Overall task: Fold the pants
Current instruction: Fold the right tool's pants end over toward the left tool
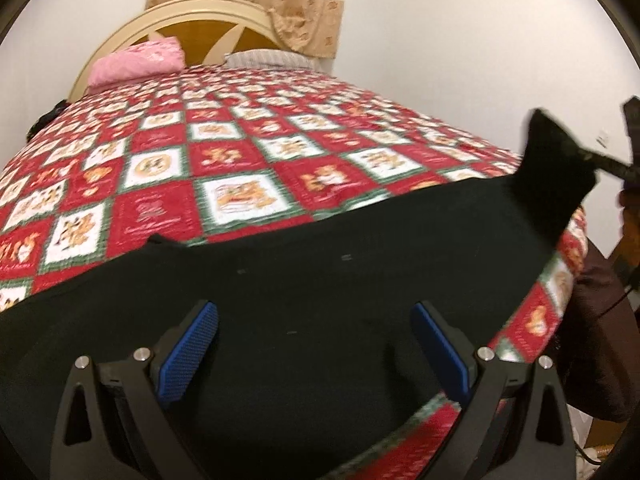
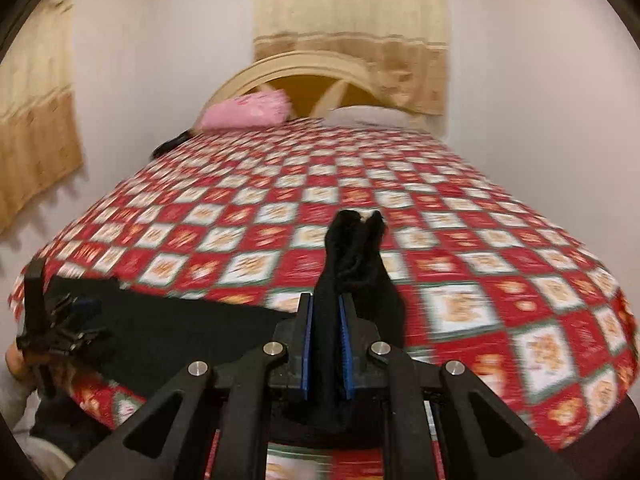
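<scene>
Nearest your lens, your left gripper (image 1: 314, 350) hovers over the pants (image 1: 304, 280) with its jaws spread wide, both blue pads (image 1: 188, 354) clear of the cloth and nothing pinched between them. Beneath everything lies one bed (image 2: 472, 240), covered by a single quilt (image 1: 248, 152) of red and white checked squares with orange figures, all softened by motion blur. One arched cream headboard (image 2: 316, 64) stands at the far end, with two beige curtains, one behind it (image 2: 352, 20) and one on the left wall (image 2: 36, 120). Two pillows rest against the headboard: one pink (image 2: 248, 110), one pale (image 2: 368, 116). You have one pair of pants, plain black, spread flat along the near edge of the bed, with one end lifted off the quilt. Your right gripper (image 2: 326, 336) has its jaws clamped on that raised end, the fabric bunched and standing up between the pads.
</scene>
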A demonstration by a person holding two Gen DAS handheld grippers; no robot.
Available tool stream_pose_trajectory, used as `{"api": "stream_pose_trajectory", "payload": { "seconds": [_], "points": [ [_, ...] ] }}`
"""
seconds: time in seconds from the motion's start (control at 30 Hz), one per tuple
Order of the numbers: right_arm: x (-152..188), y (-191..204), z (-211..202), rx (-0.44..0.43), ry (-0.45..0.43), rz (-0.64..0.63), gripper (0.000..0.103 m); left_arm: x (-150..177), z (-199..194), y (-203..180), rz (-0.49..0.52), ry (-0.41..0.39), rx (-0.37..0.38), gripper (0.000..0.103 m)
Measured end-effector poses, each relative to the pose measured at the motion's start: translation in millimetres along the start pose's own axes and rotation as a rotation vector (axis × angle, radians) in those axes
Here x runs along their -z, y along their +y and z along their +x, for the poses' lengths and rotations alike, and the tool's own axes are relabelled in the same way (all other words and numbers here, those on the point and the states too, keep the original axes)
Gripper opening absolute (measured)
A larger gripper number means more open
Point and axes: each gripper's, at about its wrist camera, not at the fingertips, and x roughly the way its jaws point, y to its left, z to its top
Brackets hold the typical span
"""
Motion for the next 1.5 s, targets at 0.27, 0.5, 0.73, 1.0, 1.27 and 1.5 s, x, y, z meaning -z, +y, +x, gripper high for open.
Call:
{"api": "stream_pose_trajectory", "payload": {
  "seconds": [0.27,0.5,0.73,1.0,1.27,1.5],
  "points": [
    [41,65,66,-0.104,0.137,-0.075,0.012,-18,17,-49,0.035,0.021,0.169,0.099],
    [60,58,81,-0.195,0.166,-0.018,0.027,-34,47,-90,0.053,0.064,0.283,0.093],
    [61,40,54,-0.294,0.071,0.044,0.039,-46,70,-113,0.0,0.111,0.383,0.083],
    [66,-9,46,-0.381,-0.032,0.248,0.039,-54,84,-121,-0.123,0.122,0.459,0.083],
    [71,-36,43,-0.371,-0.106,0.367,0.039,-50,81,-111,-0.246,0.135,0.523,0.083],
    [73,-37,47,-0.326,-0.099,0.369,0.039,-58,85,-113,-0.299,0.135,0.548,0.083]
  ]
}}
